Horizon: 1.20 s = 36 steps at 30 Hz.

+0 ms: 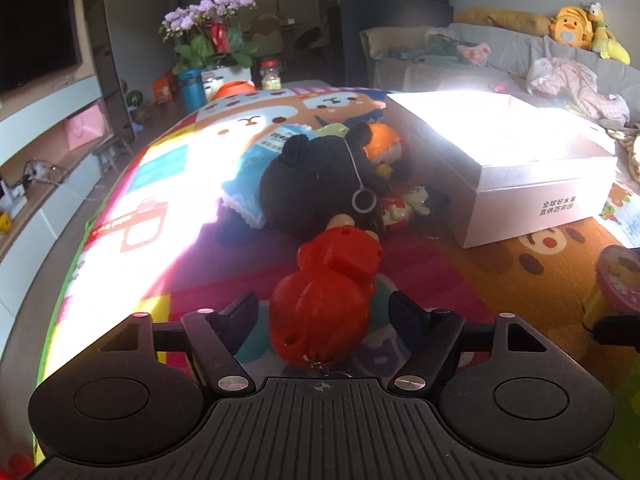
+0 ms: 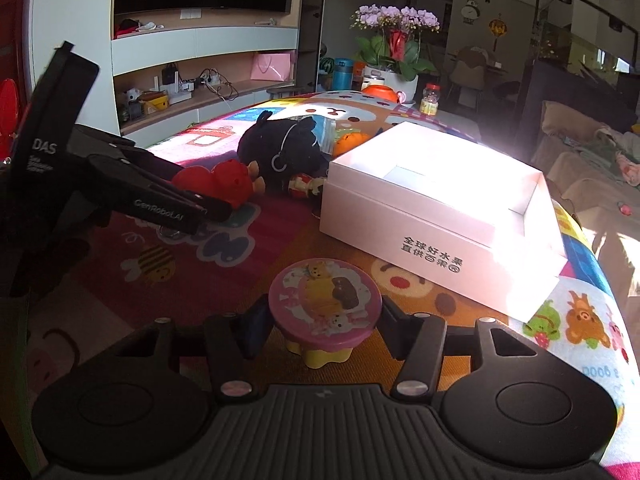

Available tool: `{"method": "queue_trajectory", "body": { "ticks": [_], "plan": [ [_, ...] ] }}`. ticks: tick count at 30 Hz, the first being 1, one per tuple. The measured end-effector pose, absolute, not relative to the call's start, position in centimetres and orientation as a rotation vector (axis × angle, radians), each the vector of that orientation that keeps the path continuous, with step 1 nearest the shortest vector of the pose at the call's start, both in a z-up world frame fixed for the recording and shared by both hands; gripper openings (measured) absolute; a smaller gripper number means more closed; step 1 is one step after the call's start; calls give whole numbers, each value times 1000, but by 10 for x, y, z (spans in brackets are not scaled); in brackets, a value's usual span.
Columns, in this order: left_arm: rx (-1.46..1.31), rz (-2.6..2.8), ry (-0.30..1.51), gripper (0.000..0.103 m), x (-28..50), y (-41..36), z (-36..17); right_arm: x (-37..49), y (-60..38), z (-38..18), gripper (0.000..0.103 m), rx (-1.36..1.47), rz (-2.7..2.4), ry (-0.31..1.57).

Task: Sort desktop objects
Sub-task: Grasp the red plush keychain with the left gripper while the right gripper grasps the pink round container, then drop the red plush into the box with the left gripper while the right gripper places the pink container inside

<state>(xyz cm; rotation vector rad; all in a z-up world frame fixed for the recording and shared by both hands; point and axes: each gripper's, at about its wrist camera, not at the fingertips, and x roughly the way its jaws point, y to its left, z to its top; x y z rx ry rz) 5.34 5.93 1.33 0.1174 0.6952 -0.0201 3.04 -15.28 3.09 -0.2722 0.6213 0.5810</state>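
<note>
Fingers of the left gripper (image 1: 324, 314) stand on either side of a red toy (image 1: 324, 300) lying on the patterned surface (image 1: 460, 276); small gaps show on both sides, so contact appears absent. A black plush (image 1: 316, 184) and a pink box (image 1: 520, 176) lie beyond.

Right view: the right gripper (image 2: 322, 324) brackets a round pink tin (image 2: 324, 304); whether the fingers (image 2: 252, 332) press it is unclear under the lid. The box (image 2: 432, 216) stands near.

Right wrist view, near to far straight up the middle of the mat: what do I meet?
Right gripper around the pink-topped toy stool → red toy figure → black plush → orange bowl → orchid pot.
</note>
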Motion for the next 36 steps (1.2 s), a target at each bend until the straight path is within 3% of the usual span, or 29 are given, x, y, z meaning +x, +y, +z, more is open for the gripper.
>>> {"method": "queue_trajectory", "body": {
  "ticks": [2, 14, 25, 30, 36],
  "plan": [
    [135, -8, 704, 57, 52, 57, 10, 24, -161, 33, 55, -273, 570, 623],
    [91, -338, 603, 57, -7, 6, 82, -9, -224, 73, 55, -257, 478, 506],
    [90, -346, 349, 58, 101, -45, 161, 76, -217, 132, 55, -266, 357, 276],
    [-27, -321, 418, 81, 123, -24, 147, 97, -205, 116, 68, -240, 385, 298],
    [89, -211, 492, 84, 88, 12, 85, 91, -193, 80, 69, -303, 407, 410]
  ]
}}
